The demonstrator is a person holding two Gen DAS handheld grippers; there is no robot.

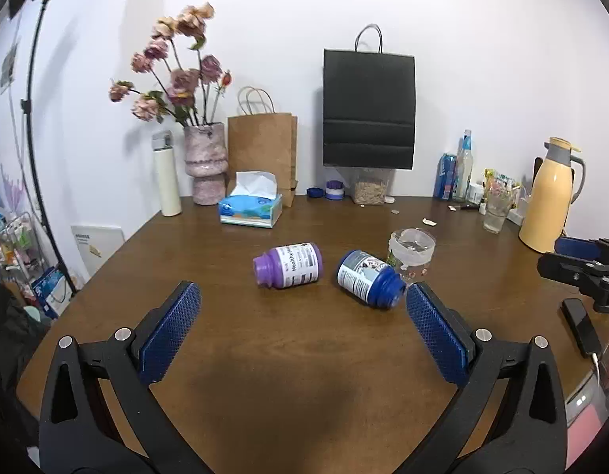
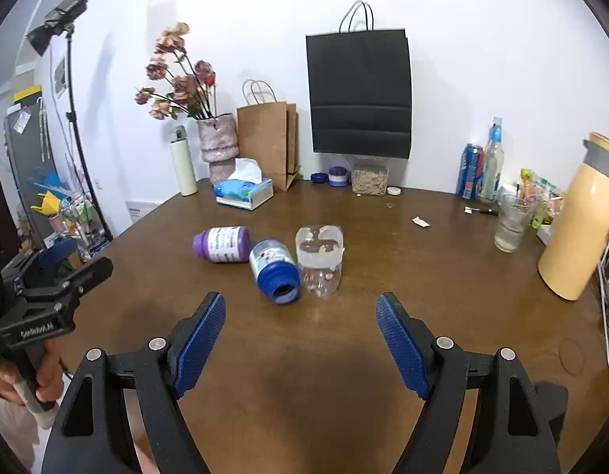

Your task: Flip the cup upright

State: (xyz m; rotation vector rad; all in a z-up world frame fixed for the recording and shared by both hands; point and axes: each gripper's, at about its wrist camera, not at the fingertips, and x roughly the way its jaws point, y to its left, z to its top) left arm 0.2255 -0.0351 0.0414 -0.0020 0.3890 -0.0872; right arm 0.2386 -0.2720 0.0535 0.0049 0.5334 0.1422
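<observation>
Waiting wide open and holding nothing, the left gripper [image 1: 303,326] and right gripper [image 2: 300,337] face the upside-down clear cup [image 2: 319,260] at 12 o'clock, ready to grab it

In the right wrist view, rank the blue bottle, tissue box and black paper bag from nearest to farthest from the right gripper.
1. Blue bottle: lying on its side just ahead of the right gripper, slightly left.
2. Tissue box: far left part of the table.
3. Black paper bag: against the back wall.
</observation>
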